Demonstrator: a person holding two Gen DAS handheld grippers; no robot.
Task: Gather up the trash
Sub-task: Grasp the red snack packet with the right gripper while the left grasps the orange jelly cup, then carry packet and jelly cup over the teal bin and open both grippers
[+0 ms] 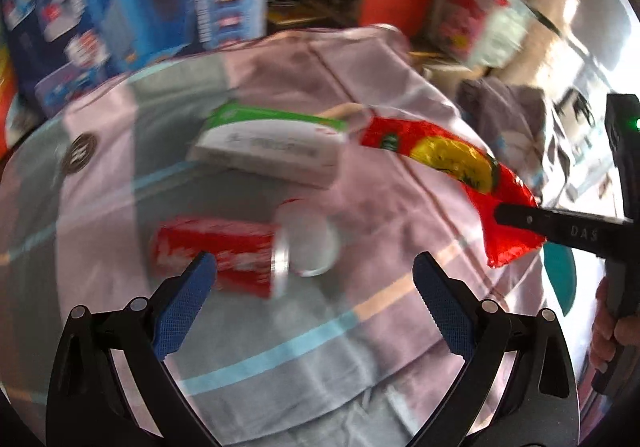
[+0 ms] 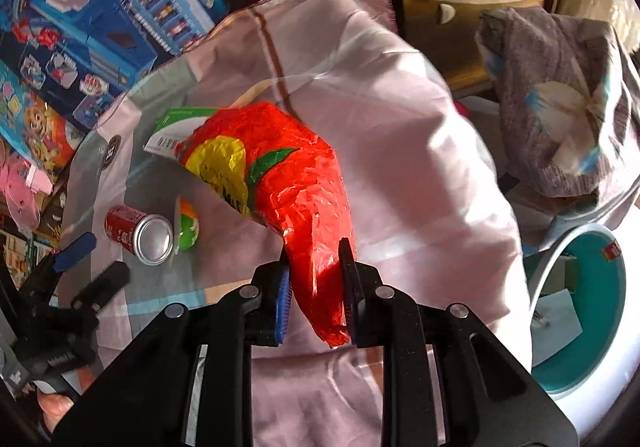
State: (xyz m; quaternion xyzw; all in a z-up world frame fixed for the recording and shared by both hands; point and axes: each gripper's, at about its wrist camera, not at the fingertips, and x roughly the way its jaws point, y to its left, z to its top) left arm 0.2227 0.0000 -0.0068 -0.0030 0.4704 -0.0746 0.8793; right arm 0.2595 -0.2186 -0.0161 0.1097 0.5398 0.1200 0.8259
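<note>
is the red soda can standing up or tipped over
Tipped over. The red soda can lies on its side on the glass tabletop, its silver end facing the right wrist camera, beside a small green cup.

The wrapper (image 2: 288,183) is bright red with a yellow oval and a green leaf-shaped streak. At about eight o'clock from it lies the can (image 2: 138,233), red with white lettering and a silver end. Touching the can, the small cup (image 2: 188,225) shows green and orange. The carton (image 1: 272,143) is white with a green top edge. The cloth (image 2: 400,127) on the bench is pale pink with grey panels, light-blue and brown stripes. At three o'clock the bin (image 2: 600,327) is white outside, teal inside. The right gripper (image 2: 316,299) is black with blue pads; the left gripper (image 1: 312,279) is the same.
</note>
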